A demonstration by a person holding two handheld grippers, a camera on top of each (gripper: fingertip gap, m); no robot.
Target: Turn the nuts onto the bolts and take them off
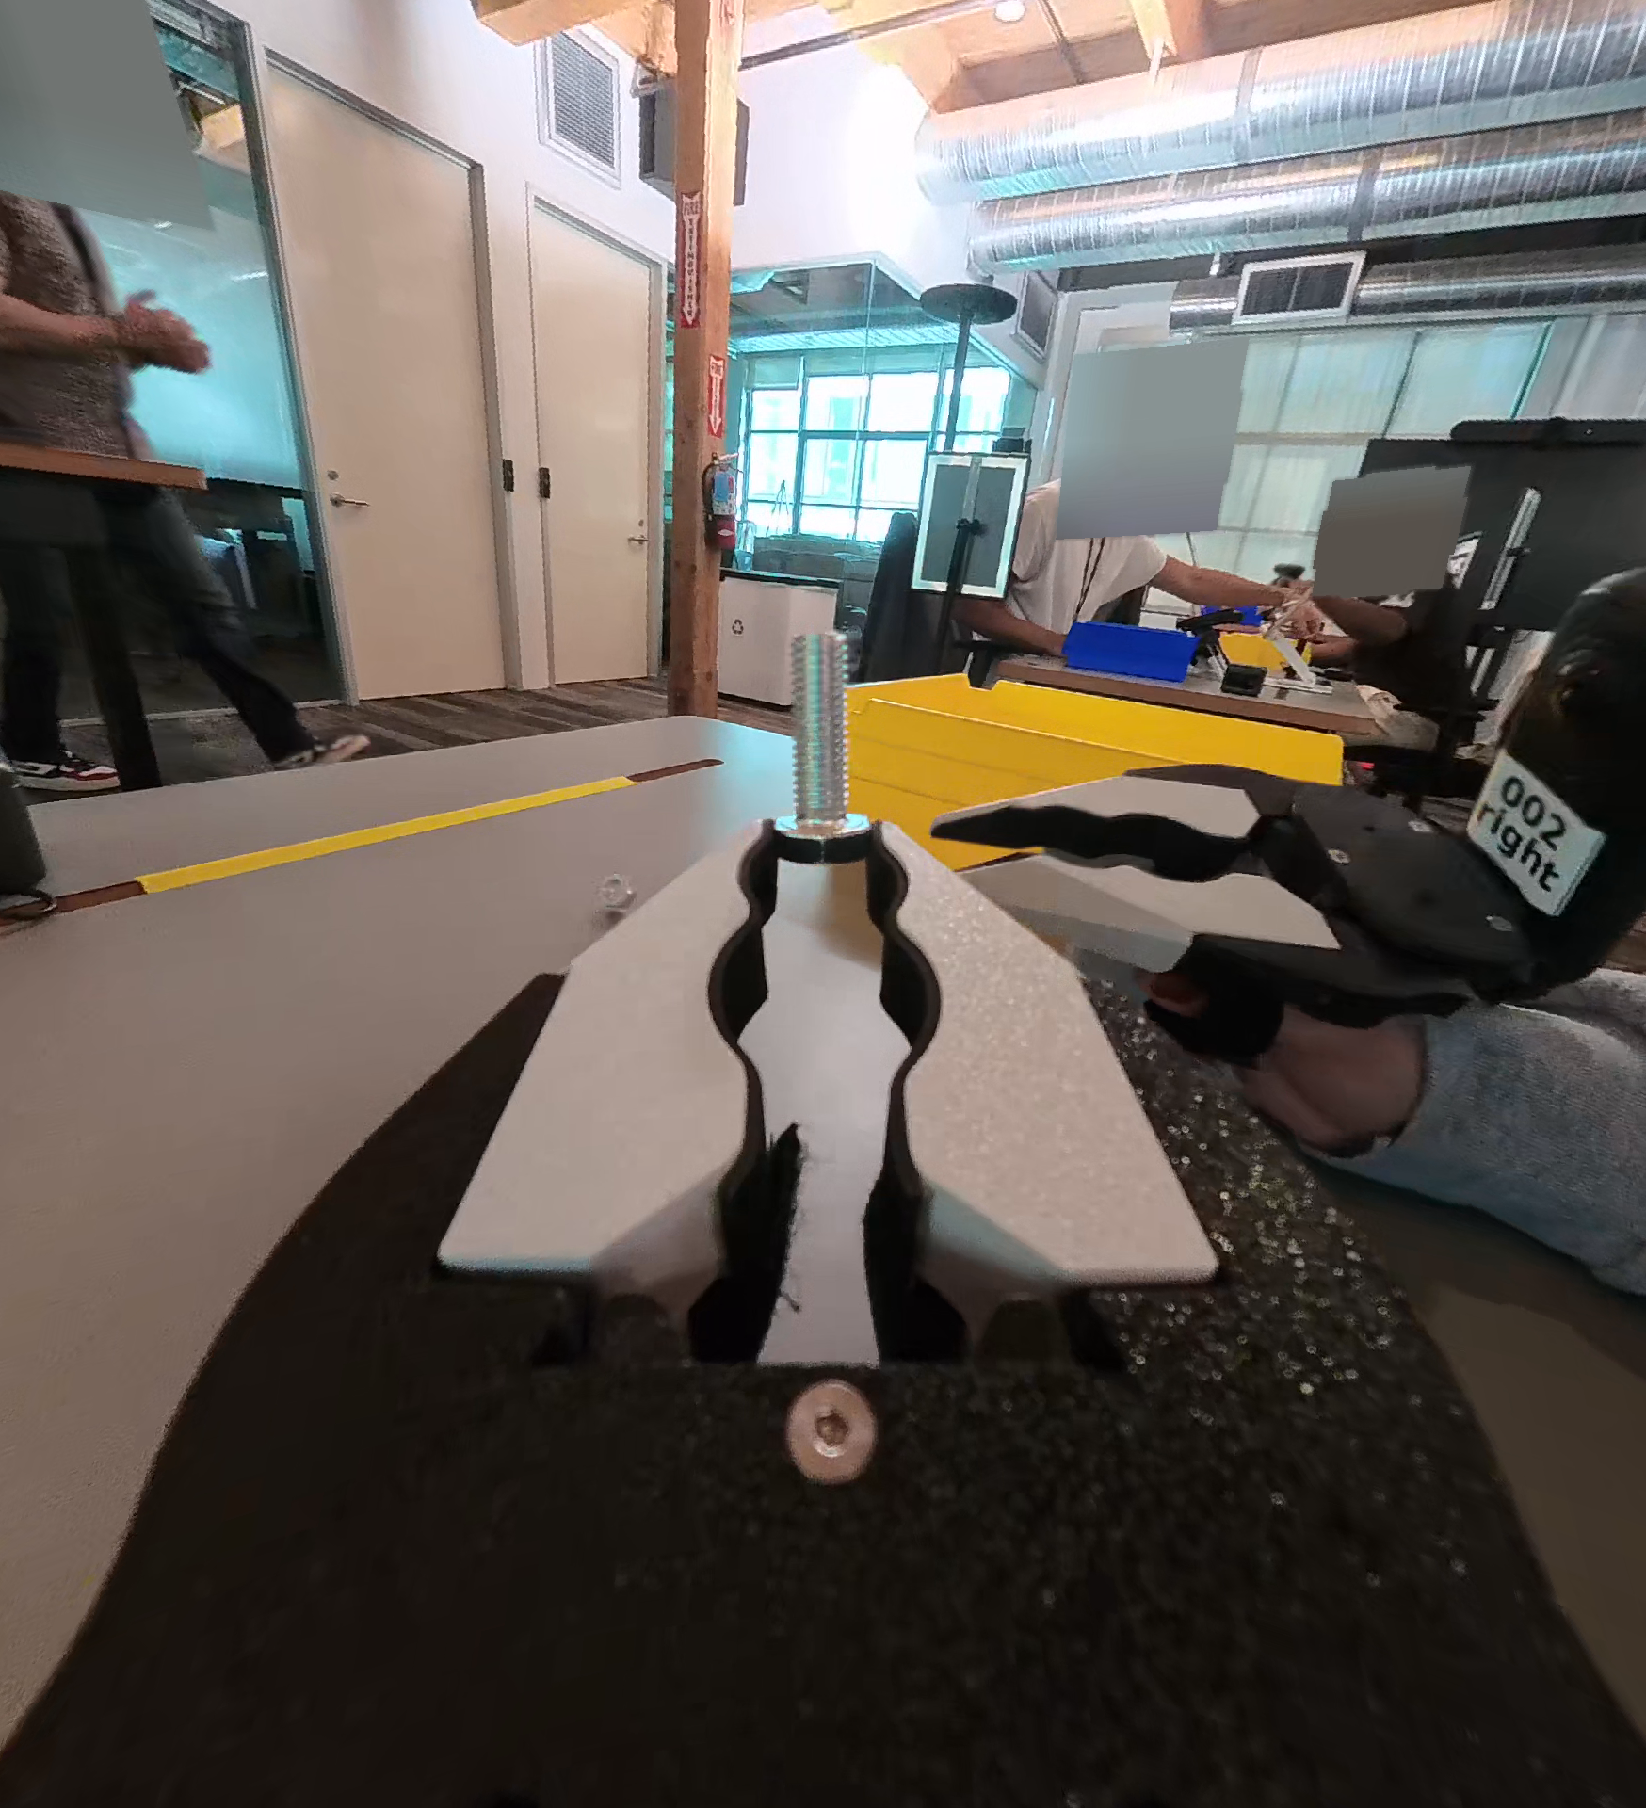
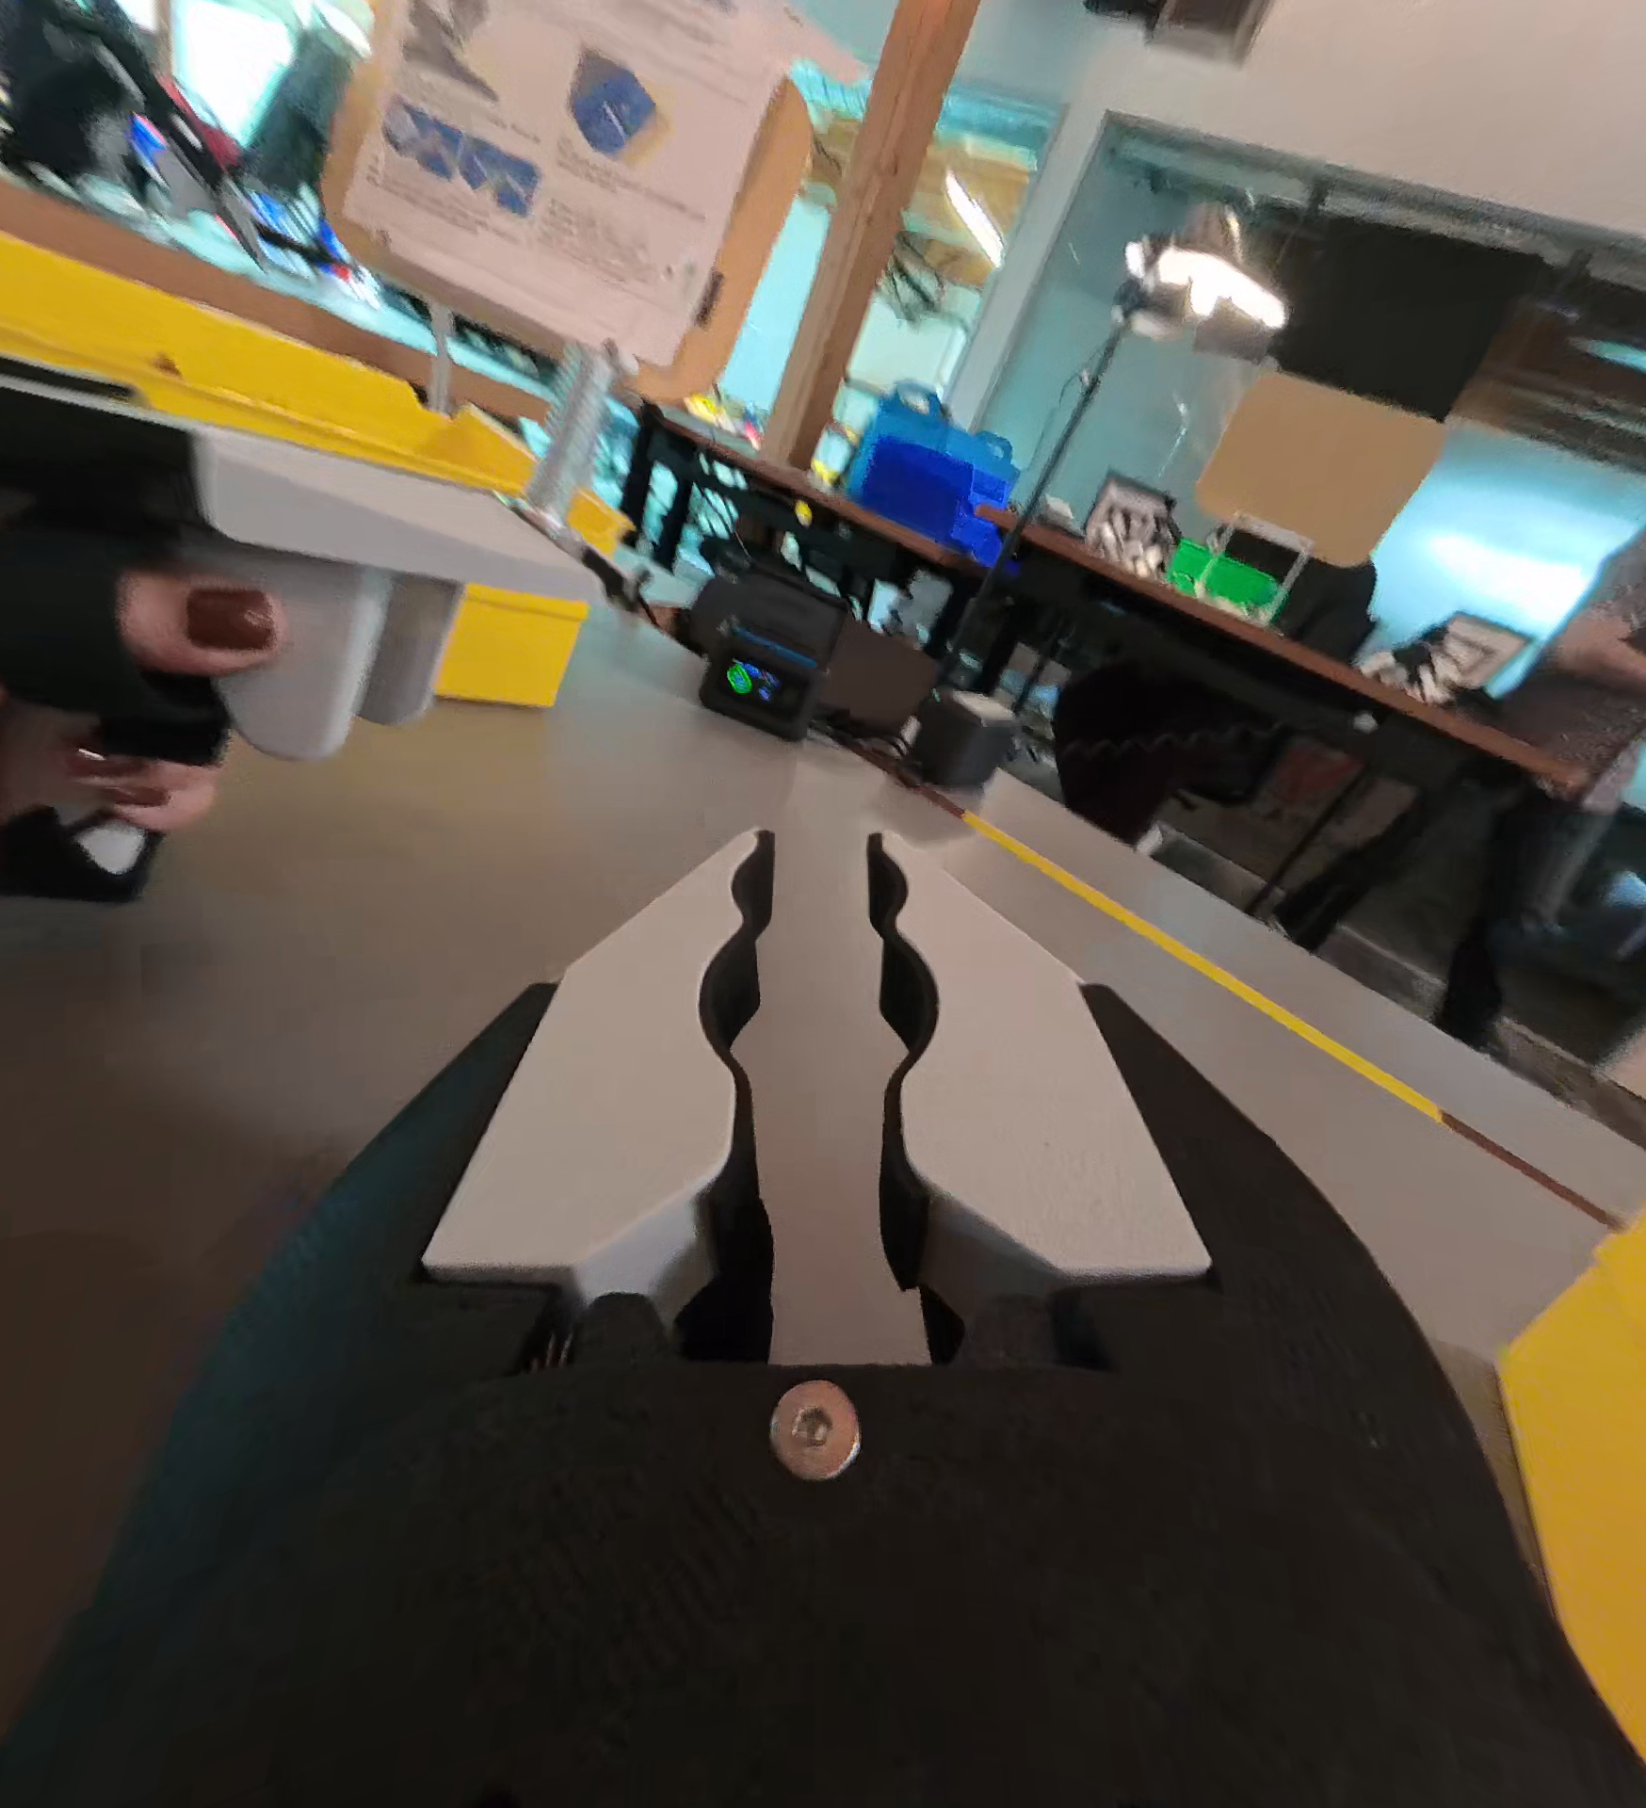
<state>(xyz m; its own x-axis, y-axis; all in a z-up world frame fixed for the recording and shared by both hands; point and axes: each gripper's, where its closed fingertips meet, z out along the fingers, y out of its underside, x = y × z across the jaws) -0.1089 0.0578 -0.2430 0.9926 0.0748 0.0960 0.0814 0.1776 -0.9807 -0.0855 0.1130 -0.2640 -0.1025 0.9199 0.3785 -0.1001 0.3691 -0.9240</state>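
My left gripper (image 1: 821,849) is shut on the hex head of a silver bolt (image 1: 819,729) and holds it upright, thread pointing up, just above the grey table (image 1: 261,1027). A small silvery nut (image 1: 614,892) lies on the table left of the fingertips. My right gripper (image 2: 819,846) is open a narrow gap and empty, low over the table. In the left wrist view it (image 1: 956,851) sits just right of the bolt, side-on. The right wrist view shows the left gripper (image 2: 565,533) with the bolt (image 2: 570,430) at upper left.
A yellow bin (image 1: 1044,753) stands behind the bolt, and another yellow bin (image 2: 1641,1370) is close on my right gripper's right. A black device (image 2: 770,665) sits at the table's far side by a yellow tape line (image 2: 1191,959). People work at tables beyond. The grippers' ends are close to 7 cm from one another.
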